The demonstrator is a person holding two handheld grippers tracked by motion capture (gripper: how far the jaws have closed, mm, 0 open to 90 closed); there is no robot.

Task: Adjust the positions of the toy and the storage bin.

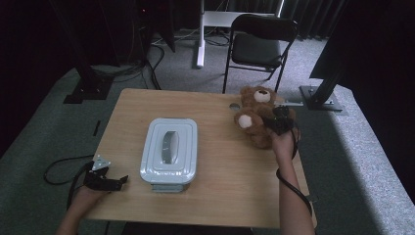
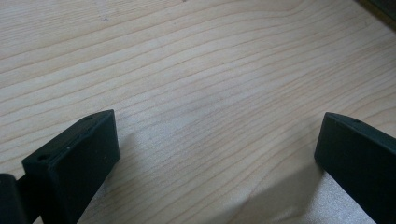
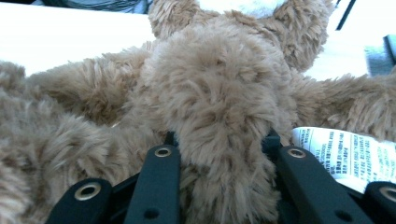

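A brown teddy bear (image 1: pixel 254 117) sits at the table's (image 1: pixel 220 196) two o'clock corner, its lower body hidden behind the right gripper (image 1: pixel 280 121). In the right gripper view the jaws pinch a furry limb, a white care label (image 3: pixel 345 156) at three o'clock. The right forearm reaches straight forward. The left gripper (image 1: pixel 105 178), jaws spread, rests at eight o'clock beside a lidded grey box (image 1: pixel 170 151).

Brown plush teddy bear (image 1: pixel 255 115) near the table's far right corner, its cream muzzle and one cream foot sole turned toward the high camera. In the right gripper view, a shaggy limb (arm or leg, unclear) sits pinched between two black jaws; a white printed label (image 3: pixel 343 151) lies beside it.
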